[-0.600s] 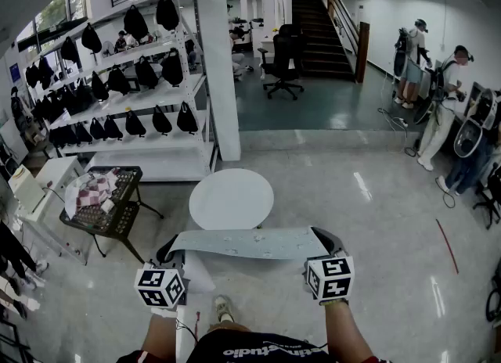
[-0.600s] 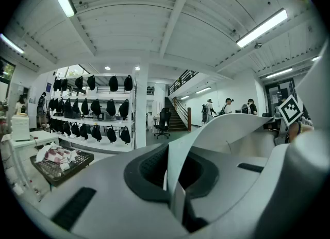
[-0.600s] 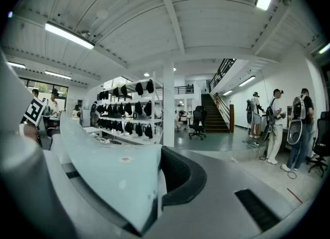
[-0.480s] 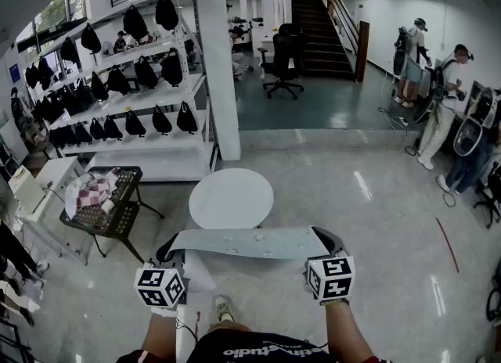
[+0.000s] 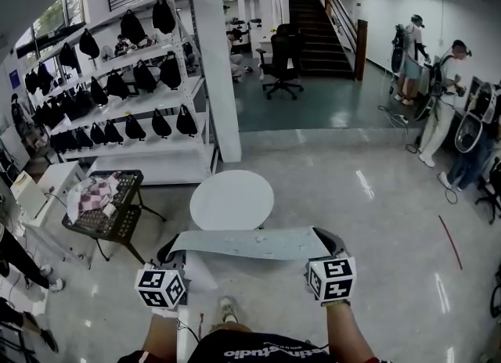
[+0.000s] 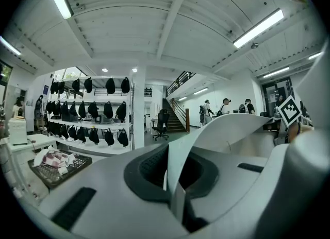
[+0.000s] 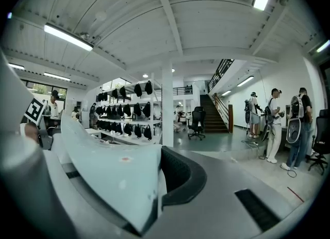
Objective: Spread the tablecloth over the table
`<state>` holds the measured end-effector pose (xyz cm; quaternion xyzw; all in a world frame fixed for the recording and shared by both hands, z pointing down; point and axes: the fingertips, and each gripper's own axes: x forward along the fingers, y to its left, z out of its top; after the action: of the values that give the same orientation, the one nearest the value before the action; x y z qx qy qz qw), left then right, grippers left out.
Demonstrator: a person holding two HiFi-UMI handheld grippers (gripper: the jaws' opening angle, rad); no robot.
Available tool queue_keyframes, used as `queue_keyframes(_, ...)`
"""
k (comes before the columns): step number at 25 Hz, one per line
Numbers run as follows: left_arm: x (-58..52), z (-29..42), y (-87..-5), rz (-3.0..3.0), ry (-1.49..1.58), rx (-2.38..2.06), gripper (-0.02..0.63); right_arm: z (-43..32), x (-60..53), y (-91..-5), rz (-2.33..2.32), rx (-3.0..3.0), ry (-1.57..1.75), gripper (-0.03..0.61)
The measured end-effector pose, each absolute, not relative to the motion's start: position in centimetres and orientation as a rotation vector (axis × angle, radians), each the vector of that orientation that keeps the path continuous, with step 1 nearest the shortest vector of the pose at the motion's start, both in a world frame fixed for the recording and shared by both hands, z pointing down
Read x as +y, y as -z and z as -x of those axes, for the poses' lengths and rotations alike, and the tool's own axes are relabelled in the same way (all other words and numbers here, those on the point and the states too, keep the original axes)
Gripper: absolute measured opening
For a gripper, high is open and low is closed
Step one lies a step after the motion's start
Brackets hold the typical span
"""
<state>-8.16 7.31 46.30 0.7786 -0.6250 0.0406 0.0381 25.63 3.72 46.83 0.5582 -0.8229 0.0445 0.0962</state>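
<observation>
The left gripper (image 5: 171, 258) and right gripper (image 5: 327, 240) are each clamped on a corner of the tablecloth (image 5: 246, 242), which is stretched between them, just short of the round table (image 5: 232, 199) at twelve o'clock. The cloth's edge should probably be held taut and level, carried past the table's far rim, then lowered evenly.

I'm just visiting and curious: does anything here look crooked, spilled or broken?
Nothing stands out. The tablecloth is stretched between the left gripper and right gripper, both shut on it, just short of the bare round table.
</observation>
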Motion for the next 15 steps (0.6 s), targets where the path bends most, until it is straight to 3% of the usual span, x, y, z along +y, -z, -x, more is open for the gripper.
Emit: queue_keyframes(15, 7.6, 10.2, -46.5, -2.379, -0.088, -1.926, 0.018, -23.5, 4.0, -46.7, -1.644, -2.454, -0.091, 0.026)
